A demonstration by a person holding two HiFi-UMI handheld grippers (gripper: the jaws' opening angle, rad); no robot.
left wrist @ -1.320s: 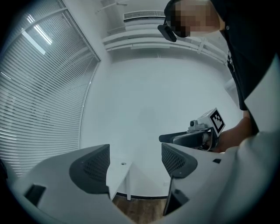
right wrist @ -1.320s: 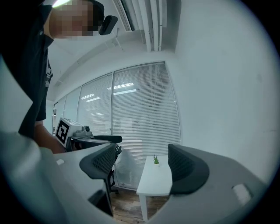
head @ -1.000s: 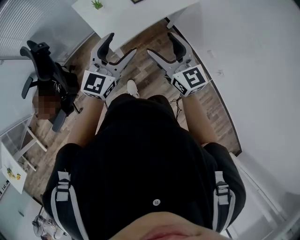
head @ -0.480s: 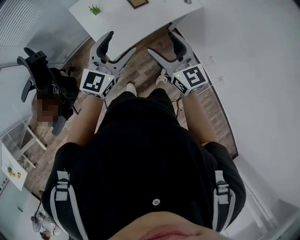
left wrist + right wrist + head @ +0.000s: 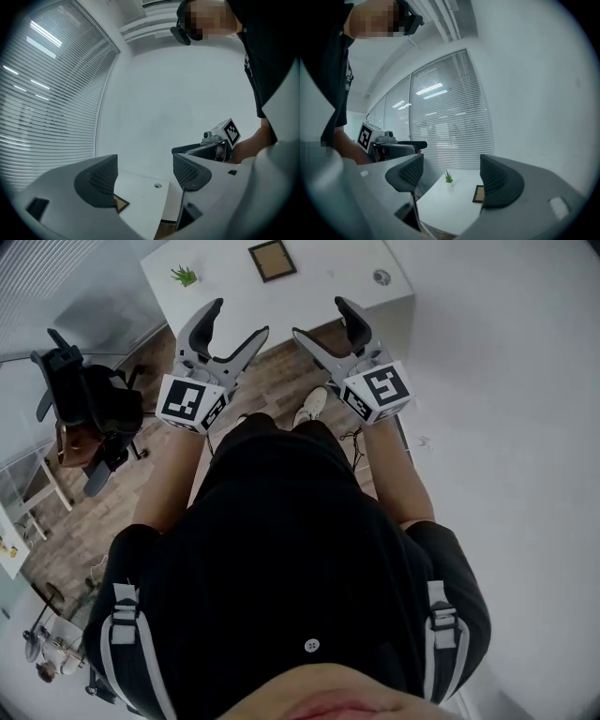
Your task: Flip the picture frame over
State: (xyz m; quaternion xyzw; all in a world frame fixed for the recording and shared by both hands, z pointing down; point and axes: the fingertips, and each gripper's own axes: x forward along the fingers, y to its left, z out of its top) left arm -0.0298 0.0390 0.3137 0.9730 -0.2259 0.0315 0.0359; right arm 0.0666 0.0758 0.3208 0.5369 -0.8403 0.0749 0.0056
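Note:
A small picture frame (image 5: 273, 260) with a dark rim and tan middle lies flat near the far side of a white table (image 5: 234, 296). It also shows in the right gripper view as the frame (image 5: 478, 193), and a corner of the frame (image 5: 119, 203) peeks past a jaw in the left gripper view. My left gripper (image 5: 234, 322) and right gripper (image 5: 319, 320) are held side by side above the table's near edge, both open and empty, short of the frame.
A little potted plant (image 5: 187, 277) stands at the table's far left, and a small round metal object (image 5: 381, 277) lies at its right. A black office chair (image 5: 84, 399) stands on the wood floor to the left. A white wall (image 5: 506, 381) runs along the right.
The table has come further into view with the frame now fully visible. Both grippers have come forward over the table's near edge, still open.

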